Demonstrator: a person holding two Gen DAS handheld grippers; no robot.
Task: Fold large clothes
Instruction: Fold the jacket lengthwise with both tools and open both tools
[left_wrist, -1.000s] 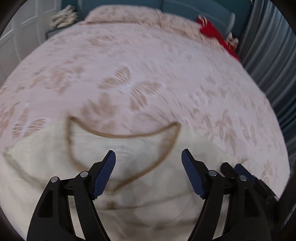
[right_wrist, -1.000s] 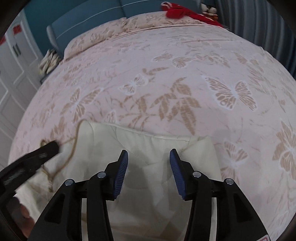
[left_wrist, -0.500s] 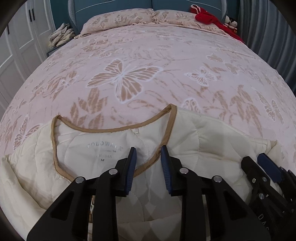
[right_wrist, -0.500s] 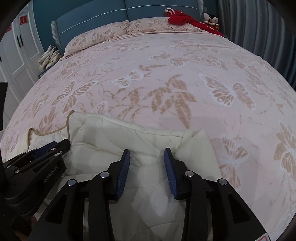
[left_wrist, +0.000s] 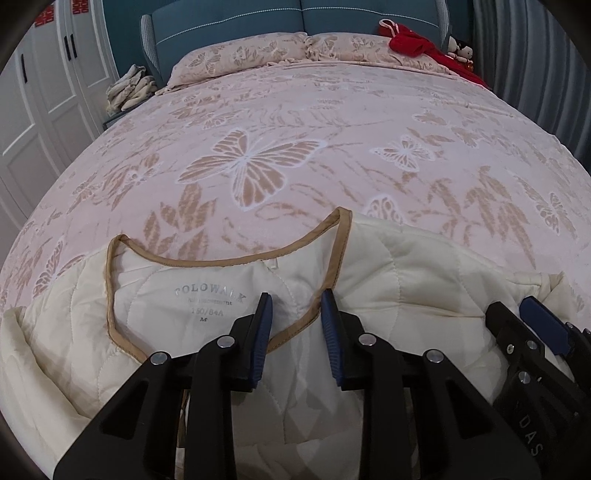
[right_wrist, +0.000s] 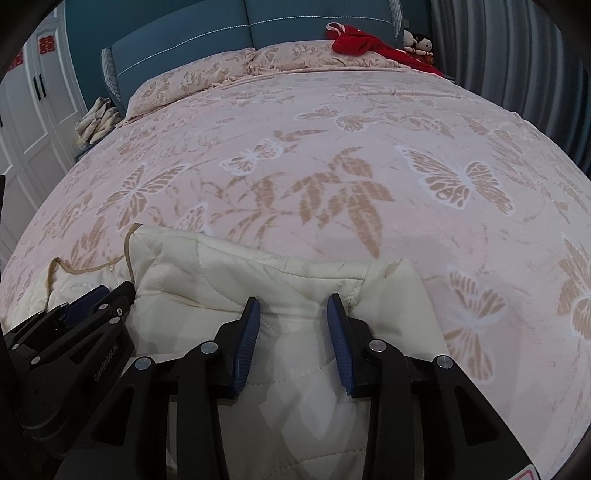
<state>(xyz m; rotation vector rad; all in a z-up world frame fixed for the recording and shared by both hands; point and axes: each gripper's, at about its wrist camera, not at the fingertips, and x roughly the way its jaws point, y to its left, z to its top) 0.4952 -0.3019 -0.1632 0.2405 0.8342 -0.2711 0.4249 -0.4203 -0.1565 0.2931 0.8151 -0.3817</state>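
Note:
A cream quilted jacket (left_wrist: 399, 273) with tan collar trim (left_wrist: 221, 260) lies on the bed's near edge, its inside label showing. My left gripper (left_wrist: 295, 306) sits over the collar opening, its blue jaws a small gap apart with the trim between them. My right gripper (right_wrist: 293, 310) sits over the jacket's right shoulder (right_wrist: 280, 273), its jaws a gap apart above the fabric. Each gripper also shows in the other's view: the right (left_wrist: 535, 332), the left (right_wrist: 88, 302).
The pink bedspread with butterfly print (left_wrist: 255, 166) covers the bed. Two pillows (left_wrist: 236, 59) and a red garment (left_wrist: 417, 42) lie at the blue headboard. White wardrobe doors (left_wrist: 40, 92) stand left, grey curtains (right_wrist: 517, 66) right.
Both grippers narrowed their jaws from wide open and settled over the jacket, the left at the collar, the right at the shoulder. In the last half second little moved.

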